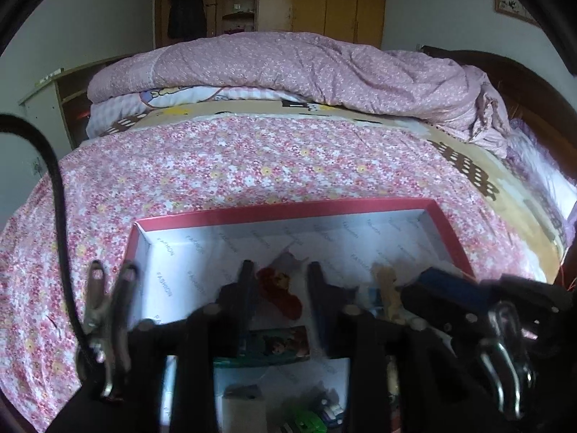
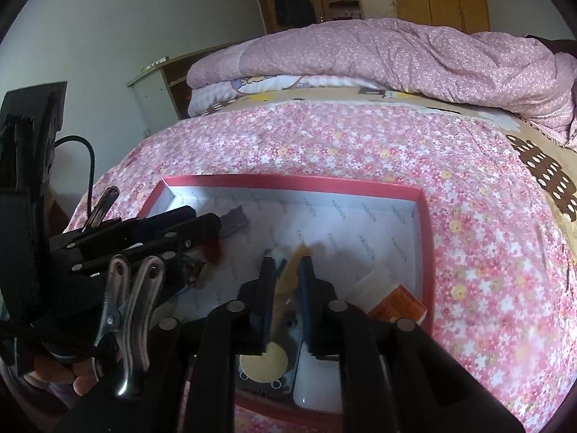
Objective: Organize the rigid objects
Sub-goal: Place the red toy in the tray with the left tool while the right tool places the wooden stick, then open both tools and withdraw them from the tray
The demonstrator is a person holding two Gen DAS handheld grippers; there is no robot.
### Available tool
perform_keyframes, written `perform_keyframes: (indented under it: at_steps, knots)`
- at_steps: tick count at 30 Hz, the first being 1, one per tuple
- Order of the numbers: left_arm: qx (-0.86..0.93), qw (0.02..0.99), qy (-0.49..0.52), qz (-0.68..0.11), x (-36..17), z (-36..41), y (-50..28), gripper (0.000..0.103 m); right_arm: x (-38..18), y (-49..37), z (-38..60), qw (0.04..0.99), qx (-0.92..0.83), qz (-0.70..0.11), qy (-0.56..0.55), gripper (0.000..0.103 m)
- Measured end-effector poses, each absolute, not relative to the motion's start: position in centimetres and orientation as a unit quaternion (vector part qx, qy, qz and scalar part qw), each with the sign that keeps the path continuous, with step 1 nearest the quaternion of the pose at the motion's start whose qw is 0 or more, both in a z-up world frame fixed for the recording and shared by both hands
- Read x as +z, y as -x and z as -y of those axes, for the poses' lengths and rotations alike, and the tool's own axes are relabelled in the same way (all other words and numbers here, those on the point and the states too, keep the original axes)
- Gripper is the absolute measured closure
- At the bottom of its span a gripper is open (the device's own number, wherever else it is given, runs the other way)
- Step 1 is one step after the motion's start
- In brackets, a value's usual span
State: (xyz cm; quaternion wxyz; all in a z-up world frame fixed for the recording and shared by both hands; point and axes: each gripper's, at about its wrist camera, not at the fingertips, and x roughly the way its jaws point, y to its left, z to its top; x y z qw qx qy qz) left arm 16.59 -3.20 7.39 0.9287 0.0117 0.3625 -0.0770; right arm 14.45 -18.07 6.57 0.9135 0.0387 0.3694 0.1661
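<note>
Bed [image 1: 252, 166] with pink floral cover fills both views; folded pink quilt [image 1: 306, 68] at 12 o'clock, wooden wardrobe [image 1: 321, 0] behind it.

Red-rimmed box [image 1: 288, 210], white lining printed "FASHION", sits on the cover at 6 o'clock in both views; both tongs point down into it.

Left gripper [image 1: 279, 274]: jaws parted, nothing pinched. Red plush toy [image 1: 279, 290] lies in the box in the gap between them; pads don't visibly press it. Picture card [image 1: 277, 346] at 6 from the toy, green toy [image 1: 306, 422] at the bottom edge.

Right gripper [image 2: 286, 267]: jaws slightly apart, tan blurred item [image 2: 294, 256] between the tips; can't tell if the pads are on it. Orange box [image 2: 396, 306] at 3 o'clock against the rim, round yellow piece [image 2: 263, 364] at 6, small grey block [image 2: 234, 221] at 10.
</note>
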Motion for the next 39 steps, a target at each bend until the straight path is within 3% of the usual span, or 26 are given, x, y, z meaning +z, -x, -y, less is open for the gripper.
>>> perform_keyframes:
  at_steps: [23, 27, 33, 39]
  knots:
    - [-0.048, 0.932, 0.005, -0.360, 9.4, 2.2, -10.2, 0.052, 8.5, -8.1, 17.8, 0.925, 0.166, -0.340, -0.043, 0.066]
    - [-0.045, 0.930, 0.012, -0.365, 9.4, 1.9, -8.5, 0.052, 8.5, -6.4, 17.7, 0.925, 0.164, -0.341, -0.040, 0.051]
    - [-0.044, 0.927, 0.009, -0.373, 8.7, 1.5, -5.1, 0.052, 8.4, -3.3, 17.5, 0.926, 0.150, -0.346, -0.019, 0.050]
    - [-0.040, 0.918, 0.014, -0.395, 6.5, 1.1, -2.5, 0.052, 6.8, -0.5, 17.9, 0.922, 0.125, -0.367, -0.025, 0.041]
